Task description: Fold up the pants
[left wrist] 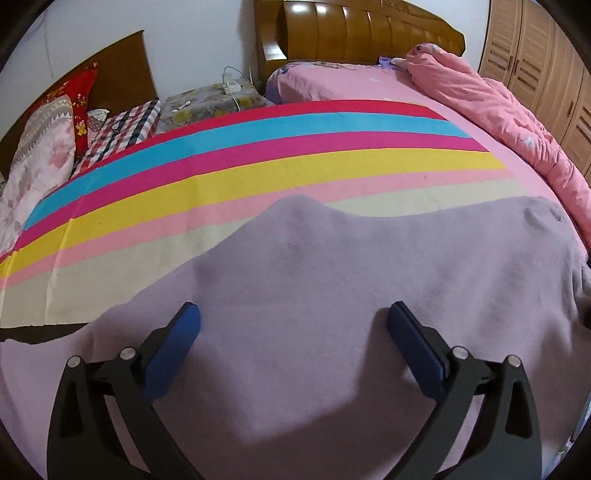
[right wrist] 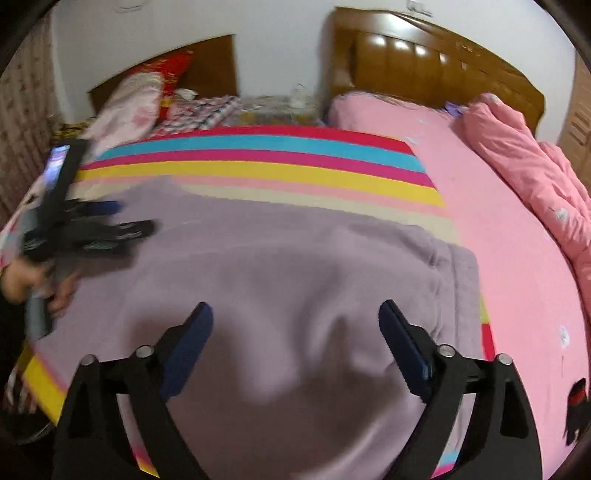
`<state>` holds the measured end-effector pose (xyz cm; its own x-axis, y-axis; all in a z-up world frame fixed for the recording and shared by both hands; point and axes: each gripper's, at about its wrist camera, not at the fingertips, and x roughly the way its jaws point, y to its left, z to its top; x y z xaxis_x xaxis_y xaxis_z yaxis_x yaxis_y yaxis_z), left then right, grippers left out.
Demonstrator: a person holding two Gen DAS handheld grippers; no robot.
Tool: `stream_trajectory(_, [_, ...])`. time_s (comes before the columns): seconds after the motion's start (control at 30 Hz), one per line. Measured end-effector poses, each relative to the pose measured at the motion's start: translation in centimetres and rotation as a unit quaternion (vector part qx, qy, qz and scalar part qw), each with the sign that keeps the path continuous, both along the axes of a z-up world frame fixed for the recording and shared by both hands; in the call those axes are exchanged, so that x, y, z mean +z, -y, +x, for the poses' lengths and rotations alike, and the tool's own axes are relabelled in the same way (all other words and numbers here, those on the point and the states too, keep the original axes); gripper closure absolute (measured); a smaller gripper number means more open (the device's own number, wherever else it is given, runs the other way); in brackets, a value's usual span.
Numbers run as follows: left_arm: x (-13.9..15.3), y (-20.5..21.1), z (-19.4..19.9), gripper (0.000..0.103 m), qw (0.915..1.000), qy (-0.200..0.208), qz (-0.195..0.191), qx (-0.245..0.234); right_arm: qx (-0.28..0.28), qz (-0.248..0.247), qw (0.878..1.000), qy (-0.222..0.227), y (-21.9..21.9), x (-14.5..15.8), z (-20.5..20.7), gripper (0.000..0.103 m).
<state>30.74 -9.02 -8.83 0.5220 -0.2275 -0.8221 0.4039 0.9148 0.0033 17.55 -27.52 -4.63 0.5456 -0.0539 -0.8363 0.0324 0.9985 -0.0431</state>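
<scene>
Pants [left wrist: 332, 295], lilac, soft fabric, lie spread on a striped cloth [left wrist: 221, 173] that covers the near part of the bed [left wrist: 369, 88]. Stripes run red, blue, magenta, yellow, pink, cream from far to near. In the left wrist view the far edge of the pants rises to a blunt peak over the cream stripe; fabric fills the lower frame. Left tool [left wrist: 293, 321] is wide open, both blue pads over the pants, nothing between them; contact with the fabric cannot be told. Right tool [right wrist: 295, 321] is likewise spread wide above the pants [right wrist: 295, 258], nothing gripped. In the right wrist view a ribbed band of the pants shows at right, next to the pink sheet [right wrist: 517, 277]; shallow folds run under the tool. The same view shows the left tool [right wrist: 122, 230] at the left edge of the pants, blurred, held in the person's left hand [right wrist: 22, 280]; its opening cannot be read from here. A pink quilt [left wrist: 498, 110] is bunched along the right side of the bed, well apart from the pants. Wooden headboard [left wrist: 369, 29] at the far end. Pillows [left wrist: 44, 147] sit on a second bed to the left; a nightstand [left wrist: 210, 99] with a white charger stands between the beds. Wardrobe [left wrist: 535, 55] at far right.
</scene>
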Motion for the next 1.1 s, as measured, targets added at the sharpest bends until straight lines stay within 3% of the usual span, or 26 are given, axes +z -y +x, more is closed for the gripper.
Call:
stream_trajectory(0.03, [0.0, 0.0, 0.0, 0.002, 1.0, -0.001, -0.002, 0.0, -0.004, -0.006, 1.0, -0.021, 0.4, -1.2, 0.4, 0.013])
stream_trajectory(0.13, [-0.1, -0.1, -0.3, 0.002, 1.0, 0.0, -0.003, 0.0, 0.009, 0.016, 1.0, 0.003, 1.1, -2.0, -0.3, 0.01])
stream_trajectory(0.23, [-0.2, -0.1, -0.2, 0.002, 1.0, 0.0, -0.003, 0.0, -0.019, 0.006, 1.0, -0.003, 1.0, -1.3, -0.8, 0.011])
stream_trajectory(0.3, [-0.1, 0.0, -0.1, 0.002, 1.0, 0.001, -0.003, 0.002, -0.045, 0.008, 0.999, 0.017, -0.1, 0.2, -1.5, 0.011])
stream_trajectory(0.4, [1.1, -1.5, -0.8, 0.002, 0.9988, 0.017, -0.044, 0.015, -0.015, 0.057, 0.994, 0.094, -3.2, 3.5, -2.9, 0.011])
stream_trajectory(0.43, [2.6, -3.5, -1.9, 0.002, 0.9948, 0.039, -0.088, 0.034, -0.003, 0.059, 0.993, 0.103, -4.0, 3.9, -3.0, 0.011])
stream_trajectory(0.53, [6.4, -11.4, -6.0, 0.002, 0.9658, 0.094, -0.23, 0.075, 0.069, 0.058, 0.99, 0.108, -8.7, 5.4, -2.2, 0.011])
stream_trajectory(0.57, [7.3, -14.7, -7.6, 0.002, 0.9566, 0.111, -0.251, 0.096, 0.096, 0.062, 0.988, 0.105, -10.4, 5.7, -2.0, 0.011])
stream_trajectory(0.67, [8.0, -24.2, -11.4, 0.002, 0.9414, 0.151, -0.243, 0.179, 0.206, 0.103, 0.968, 0.103, -17.3, 6.8, -0.8, 0.011])
stream_trajectory(0.7, [7.9, -26.7, -12.3, 0.002, 0.9363, 0.154, -0.237, 0.208, 0.255, 0.128, 0.953, 0.097, -20.8, 7.2, 0.3, 0.012])
stream_trajectory(0.77, [6.8, -34.2, -14.9, 0.002, 0.9103, 0.15, -0.237, 0.305, 0.318, 0.152, 0.932, 0.085, -26.2, 7.6, 1.7, 0.02])
stream_trajectory(0.8, [6.3, -36.6, -15.9, 0.002, 0.8979, 0.149, -0.242, 0.336, 0.367, 0.164, 0.913, 0.075, -30.7, 7.9, 2.9, 0.024])
stream_trajectory(0.83, [5.4, -40.0, -17.3, 0.002, 0.8785, 0.147, -0.25, 0.38, 0.397, 0.171, 0.899, 0.07, -33.7, 8.0, 3.4, 0.027])
stream_trajectory(0.9, [4.0, -45.1, -19.5, 0.002, 0.8498, 0.131, -0.248, 0.447, 0.474, 0.175, 0.861, 0.054, -41.7, 8.2, 5.0, 0.033])
stream_trajectory(0.97, [3.4, -48.1, -20.5, 0.002, 0.8371, 0.123, -0.234, 0.479, 0.52, 0.171, 0.836, 0.038, -48.0, 7.7, 6.2, 0.039])
stream_trajectory(1.03, [3.1, -50.0, -21.2, 0.002, 0.8321, 0.12, -0.211, 0.499, 0.545, 0.178, 0.819, 0.003, -53.9, 6.7, 7.4, 0.049])
stream_trajectory(1.1, [2.9, -51.5, -21.1, 0.003, 0.8294, 0.119, -0.202, 0.507, 0.559, 0.172, 0.811, -0.013, -58.0, 5.7, 8.8, 0.055])
